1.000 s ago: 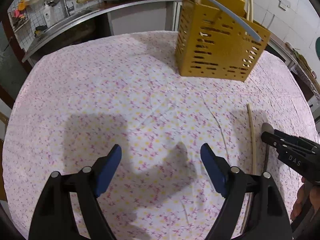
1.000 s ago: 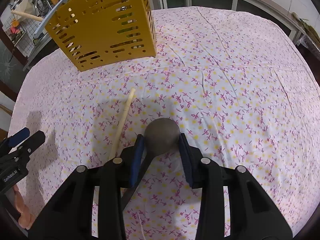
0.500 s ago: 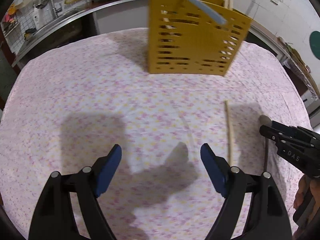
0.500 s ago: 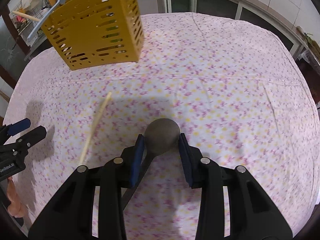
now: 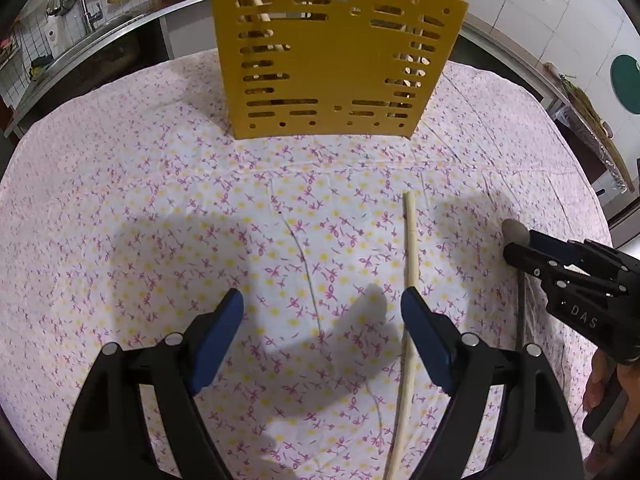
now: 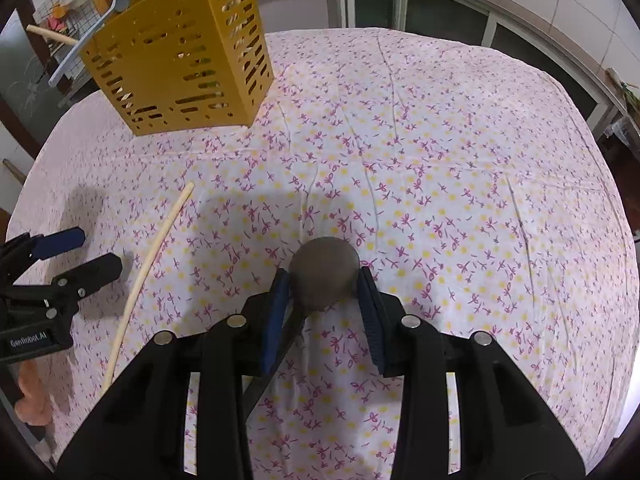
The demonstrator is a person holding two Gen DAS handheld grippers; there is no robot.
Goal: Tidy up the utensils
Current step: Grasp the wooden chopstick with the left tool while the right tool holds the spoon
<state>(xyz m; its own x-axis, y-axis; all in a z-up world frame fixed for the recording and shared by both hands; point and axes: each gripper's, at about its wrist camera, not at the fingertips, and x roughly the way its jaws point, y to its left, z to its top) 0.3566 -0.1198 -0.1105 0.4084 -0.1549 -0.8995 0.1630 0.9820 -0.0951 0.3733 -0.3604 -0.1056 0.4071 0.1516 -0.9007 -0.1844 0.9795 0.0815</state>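
Note:
A yellow slotted utensil holder point(image 5: 336, 60) stands at the far side of the flowered tablecloth, with chopsticks and a pale blue spoon inside; it also shows in the right wrist view point(image 6: 184, 52). My right gripper point(image 6: 324, 284) is shut on the bowl of a dark grey spoon point(image 6: 324, 272); both show at the right of the left wrist view, the gripper point(image 5: 560, 268) and the spoon point(image 5: 514, 232). A single wooden chopstick point(image 5: 410, 280) lies on the cloth beside my open, empty left gripper point(image 5: 322, 320), passing under its right finger. The chopstick also shows in the right wrist view point(image 6: 148, 264).
The table is covered by a white cloth with pink and yellow flowers point(image 6: 440, 160). A kitchen counter with a sink and tap point(image 5: 80, 8) runs behind the table. Cabinets point(image 6: 400, 4) line the far side.
The left gripper has swung right and toward the holder, so the chopstick now lies by its right finger. The right gripper stays shut on the spoon and has shifted slightly.

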